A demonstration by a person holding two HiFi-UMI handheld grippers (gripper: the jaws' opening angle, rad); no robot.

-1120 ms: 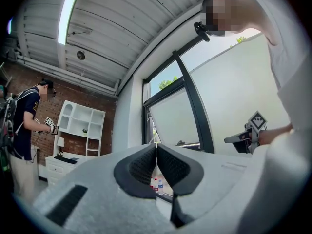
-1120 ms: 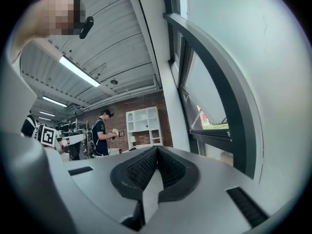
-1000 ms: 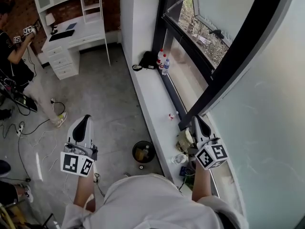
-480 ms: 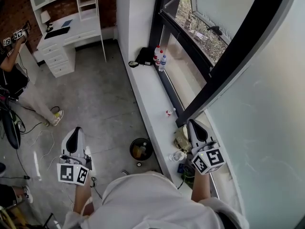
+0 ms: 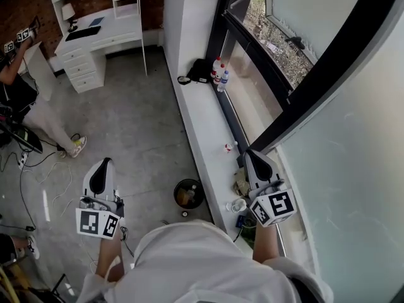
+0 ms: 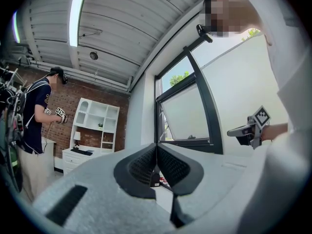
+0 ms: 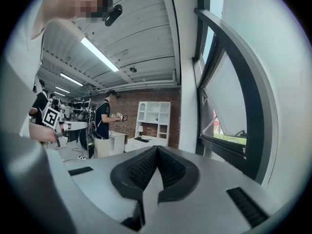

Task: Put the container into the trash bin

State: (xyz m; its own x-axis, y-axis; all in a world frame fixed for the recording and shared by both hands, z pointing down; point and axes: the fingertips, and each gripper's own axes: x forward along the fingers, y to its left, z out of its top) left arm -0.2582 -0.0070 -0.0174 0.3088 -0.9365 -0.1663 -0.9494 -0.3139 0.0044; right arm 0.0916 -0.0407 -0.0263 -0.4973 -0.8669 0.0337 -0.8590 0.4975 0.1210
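Note:
A small clear round container [image 5: 238, 205] sits on the white windowsill [image 5: 205, 128], just left of my right gripper's marker cube. Beside the sill, a dark round trash bin [image 5: 189, 193] stands on the floor with scraps inside. My right gripper [image 5: 251, 152] hovers over the sill near the window frame, shut and empty; its pads [image 7: 146, 167] meet at the tip [image 7: 157, 149]. My left gripper [image 5: 104, 161] hangs over the floor to the bin's left, also shut and empty [image 6: 156, 145]. Each gripper view shows the other gripper far off, the right [image 6: 251, 129] and the left [image 7: 53, 121].
A crumpled wrapper [image 5: 242, 182], a blue item [image 5: 243, 221] and a small red-white object [image 5: 228, 147] lie on the sill. Bottles [image 5: 219, 77] and a black bag [image 5: 201, 71] sit farther along. A white desk [image 5: 101, 40] and a person [image 5: 25, 100] stand at the back left; cables trail on the floor.
My right gripper has shifted a little forward along the sill and rolled. The left gripper has dipped slightly. Both stay shut.

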